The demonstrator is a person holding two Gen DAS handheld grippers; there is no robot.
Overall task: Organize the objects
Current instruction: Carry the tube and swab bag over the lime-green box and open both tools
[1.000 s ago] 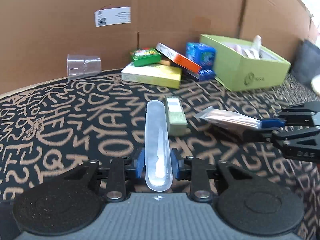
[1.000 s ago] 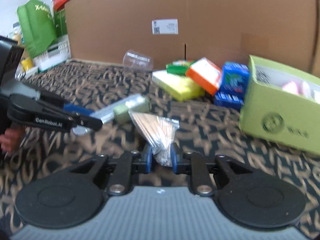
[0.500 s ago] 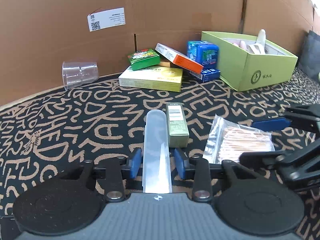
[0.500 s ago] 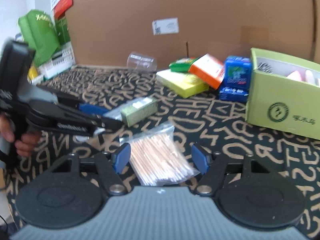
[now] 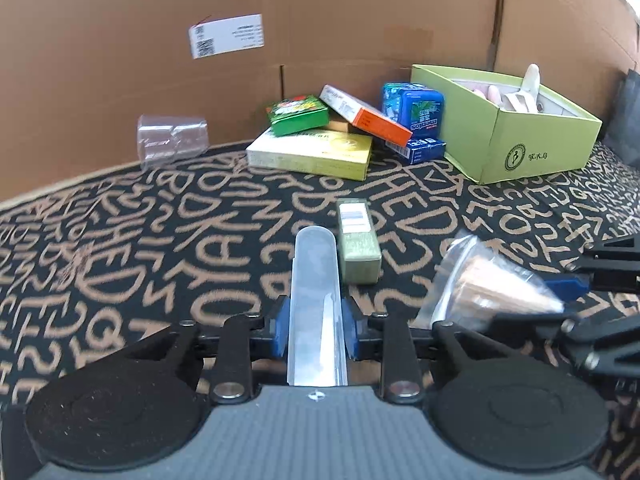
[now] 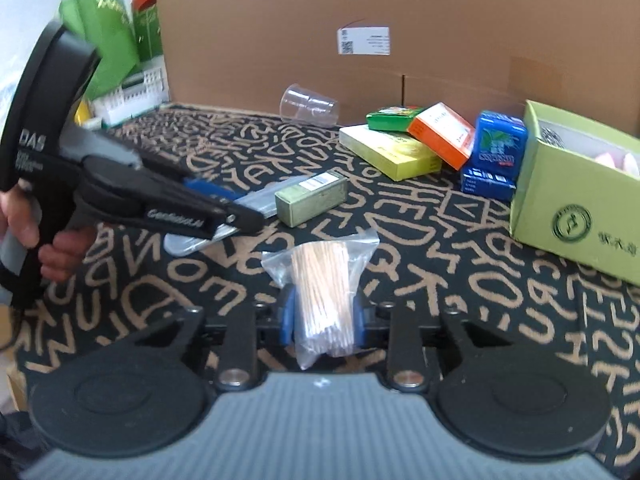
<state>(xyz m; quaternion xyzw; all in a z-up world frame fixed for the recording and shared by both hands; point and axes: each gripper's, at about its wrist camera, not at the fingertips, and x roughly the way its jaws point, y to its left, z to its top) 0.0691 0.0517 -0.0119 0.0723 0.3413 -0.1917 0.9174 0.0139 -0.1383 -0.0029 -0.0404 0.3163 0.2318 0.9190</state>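
Objects to organize sit on a lettered black-and-tan mat [image 5: 168,216] walled by cardboard [image 5: 120,40]; biggest is the open green box [image 5: 532,148], ahead and to the right of both grippers, already holding a few pale items. Just left of the box is a pile: flat yellow box [image 5: 312,152] at the bottom, orange-ended carton [image 5: 364,114] and small green pack [image 5: 298,114] leaning on it, blue gum packs [image 5: 418,112] touching the pile's right side. A clear cup [image 5: 172,140] lies on its side, well off to the left by the wall. Close ahead of the left gripper [image 5: 314,330] lies an olive carton [image 5: 356,246], just right of the clear tube case [image 5: 316,280] which that gripper's blue pads clamp at its near end; jaws just closed in, narrow hold, tube pointing straight forward. Right gripper [image 6: 322,320] has just closed too, pads squeezing the bag of cotton swabs [image 6: 326,280] at its near end, bag bunched and fanning out forward. A hand [image 6: 44,236] holds the left tool, seen left of the right gripper. Step looks like: both picks secured, lift and transfer not yet done. Next move likely calls for raising both items and carrying them forward-right to the green box, one at a time so the tools don't collide over the opening; bag is floppy and may sag or slip.
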